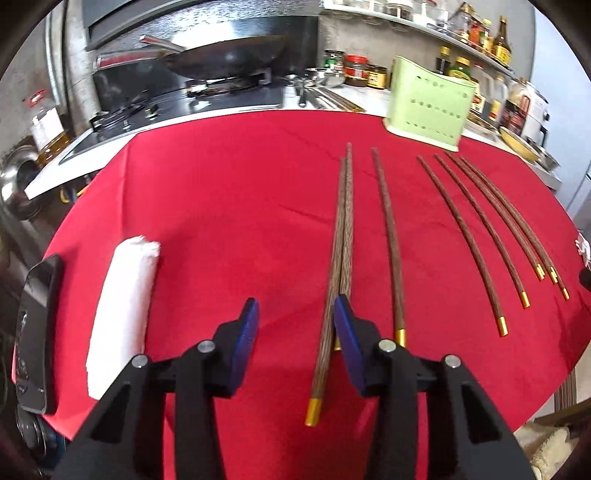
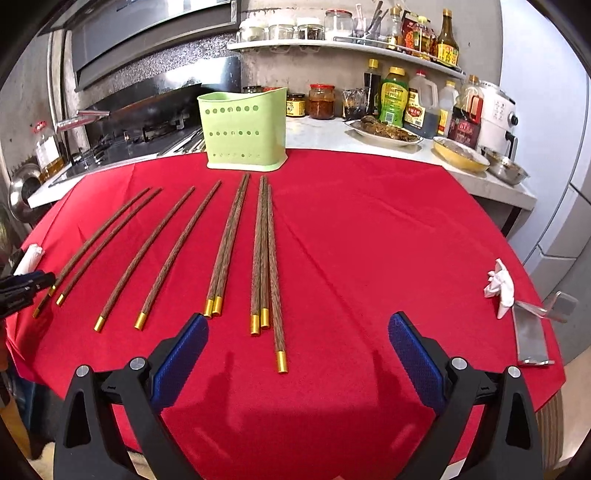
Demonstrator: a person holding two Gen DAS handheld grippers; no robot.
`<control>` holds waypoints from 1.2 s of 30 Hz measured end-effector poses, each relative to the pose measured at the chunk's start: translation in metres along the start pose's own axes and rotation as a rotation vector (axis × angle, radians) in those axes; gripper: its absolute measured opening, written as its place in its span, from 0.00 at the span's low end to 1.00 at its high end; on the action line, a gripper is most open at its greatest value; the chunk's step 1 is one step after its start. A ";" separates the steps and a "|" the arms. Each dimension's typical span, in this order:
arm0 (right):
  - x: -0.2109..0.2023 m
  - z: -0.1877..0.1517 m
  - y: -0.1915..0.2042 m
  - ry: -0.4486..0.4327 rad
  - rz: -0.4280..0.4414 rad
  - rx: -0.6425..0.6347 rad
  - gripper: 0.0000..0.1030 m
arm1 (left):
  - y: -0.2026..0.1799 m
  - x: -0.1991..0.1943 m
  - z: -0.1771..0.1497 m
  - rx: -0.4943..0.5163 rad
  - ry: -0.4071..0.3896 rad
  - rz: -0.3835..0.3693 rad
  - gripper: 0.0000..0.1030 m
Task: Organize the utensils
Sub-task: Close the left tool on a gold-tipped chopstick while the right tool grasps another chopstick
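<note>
Left gripper frame: black angular plastic arms
Left gripper pads: flat, blue
Left gripper pivots: round silver pins
Right gripper frame: black, triangular cut-outs
Right gripper pads: blue, finely textured
Right gripper pivots: silver pins

A lived-in home kitchen. Along the back wall sits a gas stove with a dark wok on the burner, under a steel range hood. A white worktop beside it carries sauce bottles, a jar of chilli paste, a plate of cooked food and a yellow bowl. A wall shelf above holds glass jars and more condiment bottles. A white countertop appliance stands at the far right. In front, a red cloth covers a table with wooden chopsticks laid out and a green perforated utensil holder.
</note>
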State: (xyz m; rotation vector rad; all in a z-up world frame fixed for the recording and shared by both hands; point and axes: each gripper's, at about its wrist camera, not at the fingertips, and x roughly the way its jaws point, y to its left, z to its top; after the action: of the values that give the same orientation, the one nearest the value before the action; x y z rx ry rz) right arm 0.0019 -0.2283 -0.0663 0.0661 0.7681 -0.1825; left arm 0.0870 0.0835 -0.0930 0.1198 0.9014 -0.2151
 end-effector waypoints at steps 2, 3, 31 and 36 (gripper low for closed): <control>-0.001 0.001 0.002 -0.006 -0.007 -0.007 0.93 | -0.003 0.002 0.002 0.009 0.008 -0.028 0.41; -0.001 0.001 0.003 -0.011 -0.014 -0.013 0.93 | -0.004 0.002 0.002 0.015 0.010 -0.033 0.41; 0.022 0.002 0.003 0.039 0.022 -0.077 0.38 | -0.042 0.004 -0.001 0.094 0.024 0.012 0.13; 0.031 0.001 0.006 0.071 0.040 -0.097 0.28 | -0.043 0.004 -0.001 0.099 0.027 0.016 0.13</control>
State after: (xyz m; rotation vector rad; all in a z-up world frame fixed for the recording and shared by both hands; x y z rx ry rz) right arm 0.0259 -0.2268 -0.0872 -0.0042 0.8451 -0.1046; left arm 0.0782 0.0420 -0.0975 0.2218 0.9161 -0.2437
